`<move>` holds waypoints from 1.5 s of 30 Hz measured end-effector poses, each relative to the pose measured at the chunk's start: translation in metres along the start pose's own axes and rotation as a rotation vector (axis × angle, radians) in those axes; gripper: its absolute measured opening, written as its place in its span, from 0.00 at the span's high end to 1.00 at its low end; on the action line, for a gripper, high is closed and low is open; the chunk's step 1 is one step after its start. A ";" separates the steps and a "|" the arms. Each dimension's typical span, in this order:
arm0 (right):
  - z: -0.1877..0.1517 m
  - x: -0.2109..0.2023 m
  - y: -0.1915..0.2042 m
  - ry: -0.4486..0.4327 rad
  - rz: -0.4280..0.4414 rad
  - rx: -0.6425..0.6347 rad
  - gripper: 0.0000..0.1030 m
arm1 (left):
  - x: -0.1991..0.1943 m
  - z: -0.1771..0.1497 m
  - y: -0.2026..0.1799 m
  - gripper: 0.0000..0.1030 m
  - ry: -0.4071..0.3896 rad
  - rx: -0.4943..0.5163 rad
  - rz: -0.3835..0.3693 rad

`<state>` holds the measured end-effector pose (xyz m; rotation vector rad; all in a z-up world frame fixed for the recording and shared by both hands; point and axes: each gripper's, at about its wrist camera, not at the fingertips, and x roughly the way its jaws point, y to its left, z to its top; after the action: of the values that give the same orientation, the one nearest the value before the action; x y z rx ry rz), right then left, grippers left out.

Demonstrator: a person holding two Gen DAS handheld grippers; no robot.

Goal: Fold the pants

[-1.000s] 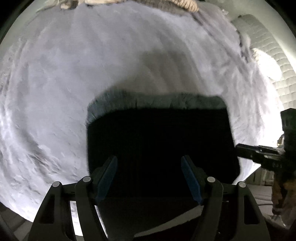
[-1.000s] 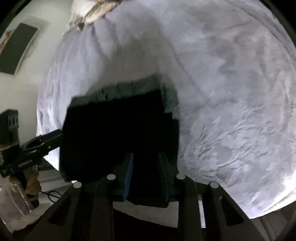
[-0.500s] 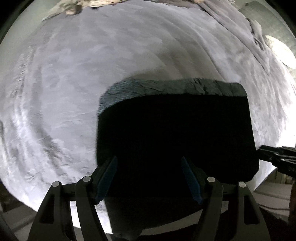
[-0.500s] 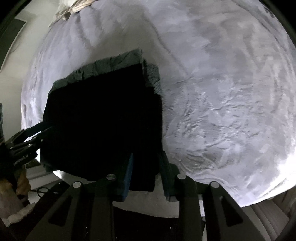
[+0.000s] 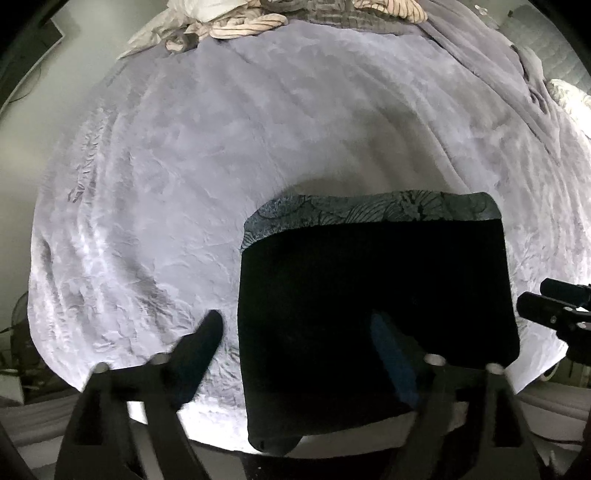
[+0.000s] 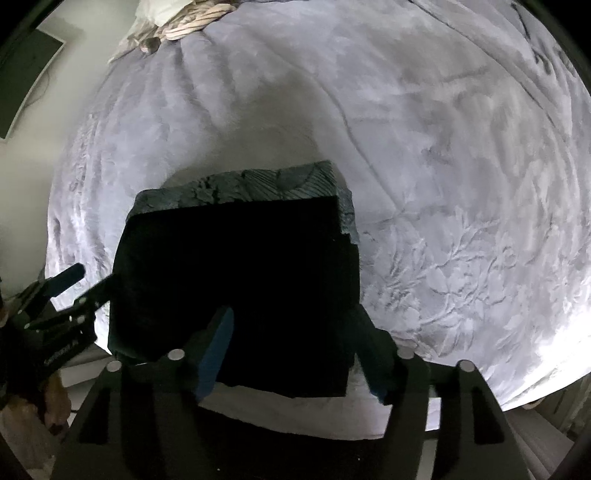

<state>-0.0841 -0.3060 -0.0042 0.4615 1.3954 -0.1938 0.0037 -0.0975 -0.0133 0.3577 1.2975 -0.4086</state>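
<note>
The dark pants (image 5: 373,306) lie folded into a rectangle near the front edge of the bed, with a patterned lower layer showing along the far edge (image 5: 369,210). They also show in the right wrist view (image 6: 236,273). My left gripper (image 5: 295,332) is open, its jaws straddling the pants' left edge. My right gripper (image 6: 295,332) is open over the pants' near right corner, holding nothing. Each gripper shows at the side of the other's view: the right gripper (image 5: 554,314) and the left gripper (image 6: 62,295).
A pale grey embossed bedspread (image 5: 184,184) covers the bed. Crumpled striped and white laundry (image 5: 236,22) lies at the far end, seen also in the right wrist view (image 6: 177,26). The bed's front edge runs just under the grippers.
My right gripper was shut on the pants and has opened, letting them go. My left gripper has shifted left and back, so the pants sit right of centre.
</note>
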 end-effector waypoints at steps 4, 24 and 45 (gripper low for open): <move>0.003 -0.002 0.008 -0.006 -0.013 0.002 0.25 | -0.003 0.002 0.000 0.16 -0.003 -0.009 -0.006; 0.010 -0.022 0.027 -0.069 -0.102 -0.030 0.11 | -0.017 0.008 -0.005 0.01 0.012 -0.032 0.007; 0.008 -0.020 0.027 -0.075 -0.128 -0.026 0.00 | -0.017 0.008 -0.003 0.01 0.004 -0.025 0.030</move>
<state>-0.0696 -0.2876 0.0220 0.3399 1.3531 -0.2937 0.0053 -0.1026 0.0053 0.3568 1.2985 -0.3662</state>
